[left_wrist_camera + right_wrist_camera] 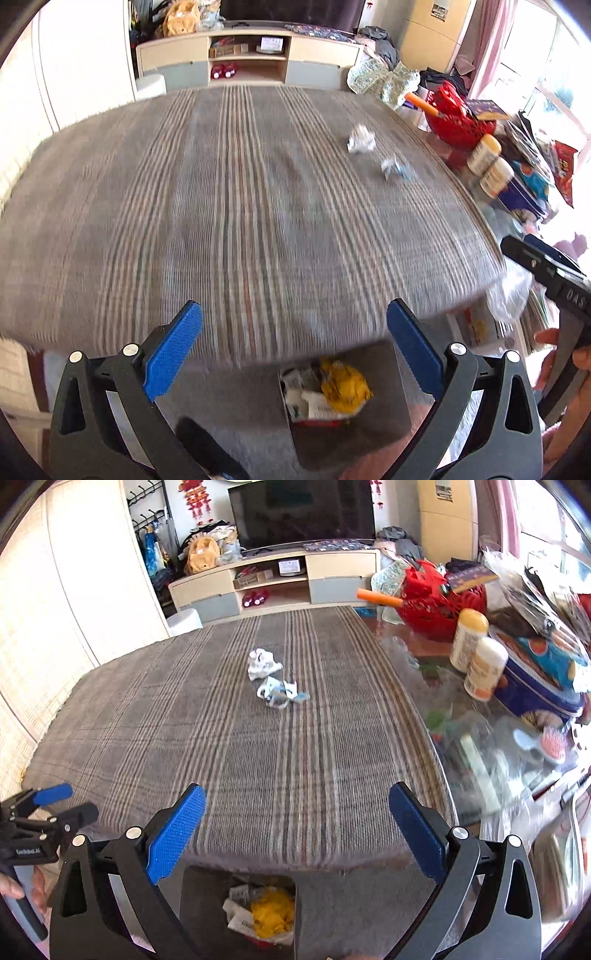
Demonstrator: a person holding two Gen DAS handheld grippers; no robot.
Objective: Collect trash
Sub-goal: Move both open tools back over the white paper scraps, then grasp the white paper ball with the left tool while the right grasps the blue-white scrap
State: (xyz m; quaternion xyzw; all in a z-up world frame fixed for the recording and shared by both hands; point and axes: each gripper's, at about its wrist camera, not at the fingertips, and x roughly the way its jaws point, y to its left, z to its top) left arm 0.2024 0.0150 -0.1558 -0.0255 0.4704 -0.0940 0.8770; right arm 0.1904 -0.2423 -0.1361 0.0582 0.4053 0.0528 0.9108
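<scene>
Both the left tongs [295, 350] and right tongs [297, 830] gape wide and empty above the bin [258, 912], so reach the right one out to the nearer crumpled wrapper [280, 693] mid-tabletop [147, 720] (white wad [262, 663] just behind), straddle it squarely, then close.

Motion blur smears the striped tablecloth [258, 206] and the two crumpled wrappers [373, 151] in the left wrist view. The near table edge hides part of the trash bin [207, 904], and the labels on the two bottles [476, 653] at the right are too blurred to read.
</scene>
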